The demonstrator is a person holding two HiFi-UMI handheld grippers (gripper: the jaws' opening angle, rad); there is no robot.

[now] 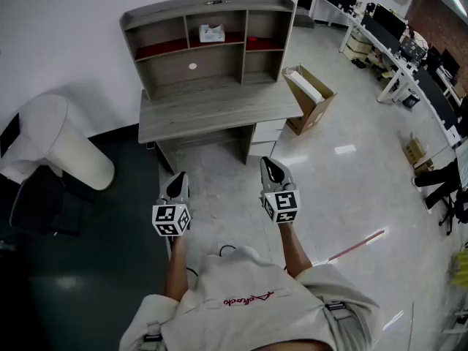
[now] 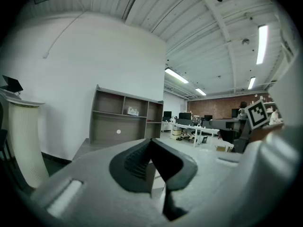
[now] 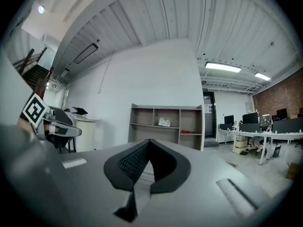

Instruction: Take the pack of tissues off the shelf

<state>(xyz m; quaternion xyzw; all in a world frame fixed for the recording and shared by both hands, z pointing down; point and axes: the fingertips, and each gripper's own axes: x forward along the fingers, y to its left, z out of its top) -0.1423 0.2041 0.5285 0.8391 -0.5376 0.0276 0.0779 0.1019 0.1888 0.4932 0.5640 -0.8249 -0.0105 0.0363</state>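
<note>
We hold both tools out in front of us, level and side by side, well short of the shelf (image 1: pixel 208 6). The left tool (image 1: pixel 178 178) has its jaws closed tip to tip with nothing between them, and the left gripper view shows the same (image 2: pixel 151 141). The right tool (image 1: pixel 269 163) is likewise closed and empty (image 3: pixel 150 141).

The pack of tissues (image 1: pixel 211 33) lies in the middle compartment of the shelf's upper row, on the board there, roughly centred between the two dividers. The shelf stands along the back edge of the surface (image 1: pixel 212 112).

The pack is well apart from both tools: the front edge of the surface and a stretch of floor (image 1: pixel 219 174) lie between. In each gripper view it is a small pale shape beyond the closed jaws (image 2: pixel 133 111) (image 3: pixel 164 122).
</note>
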